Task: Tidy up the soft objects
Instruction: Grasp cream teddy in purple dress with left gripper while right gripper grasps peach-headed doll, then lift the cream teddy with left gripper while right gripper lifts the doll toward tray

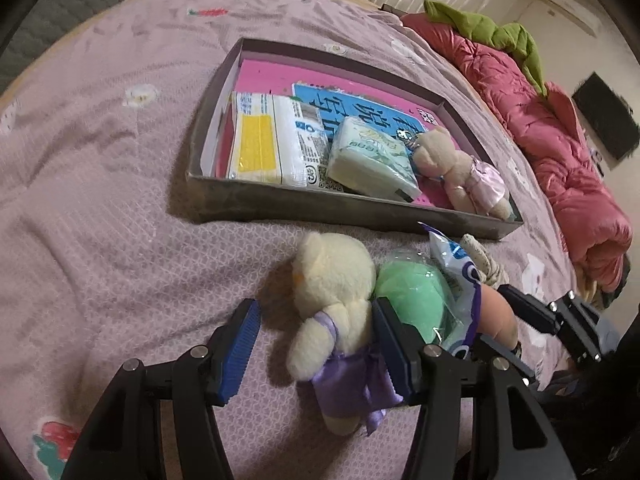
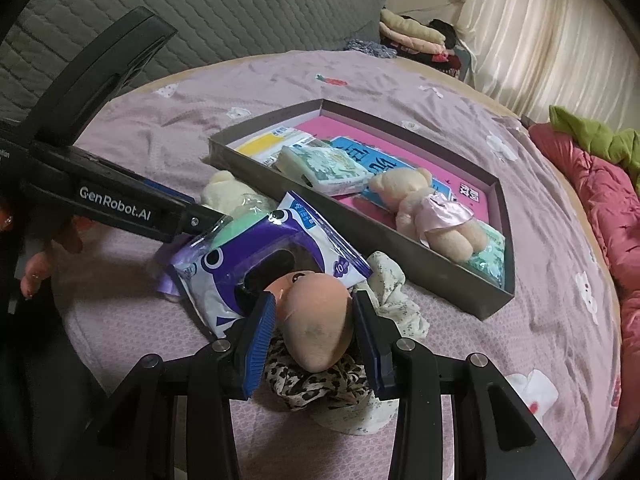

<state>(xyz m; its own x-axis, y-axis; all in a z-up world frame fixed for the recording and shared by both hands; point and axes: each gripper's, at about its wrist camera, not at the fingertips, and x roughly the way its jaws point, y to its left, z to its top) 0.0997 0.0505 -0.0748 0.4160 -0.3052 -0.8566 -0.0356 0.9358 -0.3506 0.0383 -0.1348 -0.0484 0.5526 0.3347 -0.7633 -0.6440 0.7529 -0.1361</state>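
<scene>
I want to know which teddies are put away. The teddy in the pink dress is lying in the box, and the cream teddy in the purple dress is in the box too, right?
Not quite. The teddy in the pink dress is in the box, but the cream teddy in the purple dress lies outside it on the bedspread, between the fingers of the left gripper. The left wrist view shows this.

- A cream teddy bear (image 1: 332, 300) in a purple satin dress lies between the left tongs' (image 1: 316, 352) open jaws, touching the right pad.
- A peach plush toy (image 2: 316, 324) sits between the right tongs' (image 2: 314, 336) jaws, pads against its sides.
- A green sponge (image 1: 416, 300) and a purple-and-white packet (image 2: 256, 264) lie between the two tongs.
- Beyond both tongs, a shallow box (image 1: 320, 208) holds tissue packs (image 1: 372, 160) and a pink-dressed bear (image 1: 464, 172).
</scene>
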